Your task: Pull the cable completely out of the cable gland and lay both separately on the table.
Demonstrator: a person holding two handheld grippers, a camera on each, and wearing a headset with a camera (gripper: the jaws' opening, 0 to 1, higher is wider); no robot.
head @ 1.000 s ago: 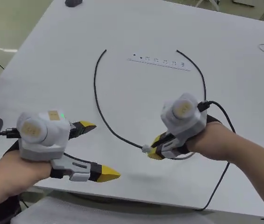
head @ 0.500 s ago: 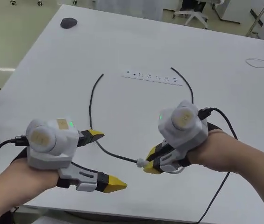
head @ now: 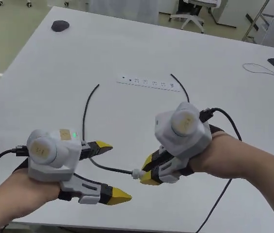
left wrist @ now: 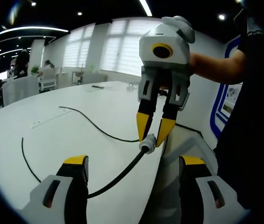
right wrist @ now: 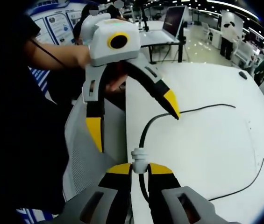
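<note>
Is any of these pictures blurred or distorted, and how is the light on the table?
Head view: sharp, even light, only faint shadows on the table. Left gripper view: fisheye bends the table edge, ceiling lamps glare at top. Right gripper view: cable gland sharp, the room behind strongly curved.

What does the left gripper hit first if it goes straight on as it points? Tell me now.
Most likely the cable gland, pinched in the right gripper's tips straight ahead. The left gripper is open, and the cable runs between its jaws toward that gland. Depth is uncertain.
</note>
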